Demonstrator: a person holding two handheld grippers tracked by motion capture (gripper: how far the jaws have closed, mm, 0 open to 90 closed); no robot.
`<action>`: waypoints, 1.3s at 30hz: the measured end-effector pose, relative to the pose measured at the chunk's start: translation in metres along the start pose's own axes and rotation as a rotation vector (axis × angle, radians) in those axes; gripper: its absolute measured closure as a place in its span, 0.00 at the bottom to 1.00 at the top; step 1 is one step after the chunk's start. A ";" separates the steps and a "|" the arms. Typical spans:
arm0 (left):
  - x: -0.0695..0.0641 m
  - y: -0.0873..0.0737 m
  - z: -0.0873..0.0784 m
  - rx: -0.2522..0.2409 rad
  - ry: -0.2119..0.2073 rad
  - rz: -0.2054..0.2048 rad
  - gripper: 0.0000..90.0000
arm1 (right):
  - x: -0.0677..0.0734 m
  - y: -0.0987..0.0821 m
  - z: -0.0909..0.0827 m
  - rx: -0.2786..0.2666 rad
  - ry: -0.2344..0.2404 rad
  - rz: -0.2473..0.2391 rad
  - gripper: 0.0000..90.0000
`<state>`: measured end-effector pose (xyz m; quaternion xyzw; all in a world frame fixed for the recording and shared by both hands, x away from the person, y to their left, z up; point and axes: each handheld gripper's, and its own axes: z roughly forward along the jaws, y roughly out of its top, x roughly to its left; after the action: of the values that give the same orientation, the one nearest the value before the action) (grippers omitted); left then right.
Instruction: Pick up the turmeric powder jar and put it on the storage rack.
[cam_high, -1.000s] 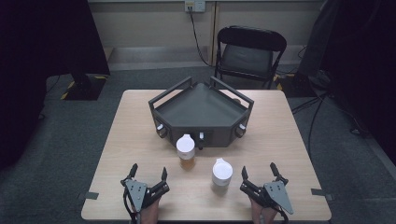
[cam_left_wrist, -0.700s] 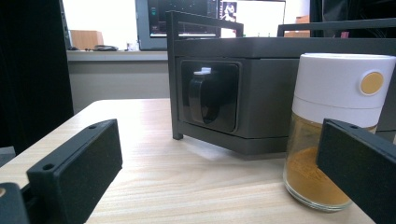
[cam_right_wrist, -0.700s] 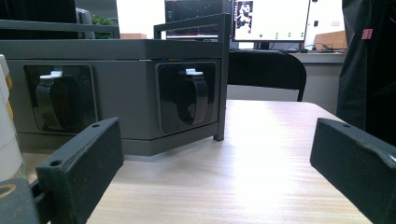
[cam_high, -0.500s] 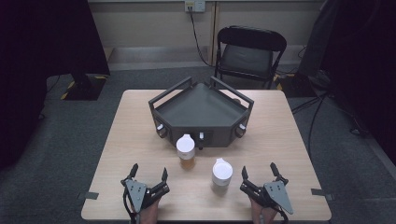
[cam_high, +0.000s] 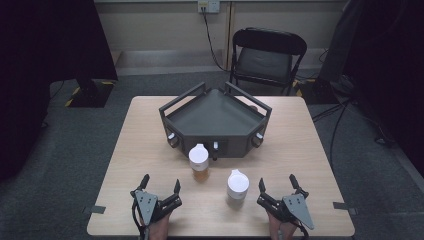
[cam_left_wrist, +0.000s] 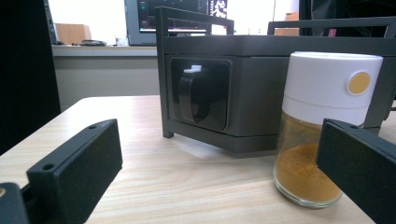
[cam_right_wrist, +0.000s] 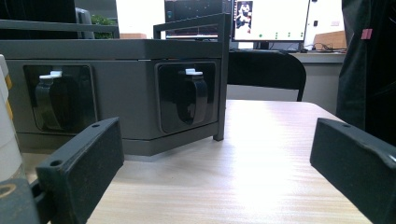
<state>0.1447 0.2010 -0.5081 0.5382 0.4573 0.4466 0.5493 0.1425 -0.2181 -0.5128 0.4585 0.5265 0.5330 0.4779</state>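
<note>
Both grippers are resting at the near edge of the table (cam_high: 150, 150), each held in a hand coming in from below. The left gripper (cam_high: 160, 186) is standing with its jaws wide apart and holding nothing; the right gripper (cam_high: 276, 186) is likewise spread and empty.

Two white-capped jars are standing between them and the dark rack (cam_high: 215, 115). The spice jar (cam_high: 199, 162), holding orange-brown powder under a white lid with a yellow dot, is sitting just before the rack's front face, ahead and to the right of the left gripper. The second jar (cam_high: 237, 186) is standing nearer the person, just beside the right gripper; its contents are too unclear in the high view to report.

Judgement: the work is standing at its opening step, with nothing grasped yet. The next move is likely calling for the left gripper to advance and shift right until its jaws are straddling the spice jar's glass body below the lid, then close squarely to avoid tipping it.
</note>
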 end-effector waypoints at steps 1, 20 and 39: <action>0.000 0.001 0.000 0.002 -0.004 -0.002 0.00 | 0.000 0.000 0.000 0.000 0.000 0.000 0.01; -0.012 0.028 -0.005 -0.033 -0.077 -0.011 0.00 | 0.000 0.000 0.000 0.000 0.000 0.000 0.01; -0.017 0.046 0.015 -0.029 -0.124 -0.014 0.00 | 0.000 0.000 0.000 0.000 0.002 0.000 0.01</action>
<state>0.1564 0.1822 -0.4613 0.5535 0.4197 0.4150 0.5876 0.1425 -0.2184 -0.5128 0.4580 0.5270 0.5335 0.4775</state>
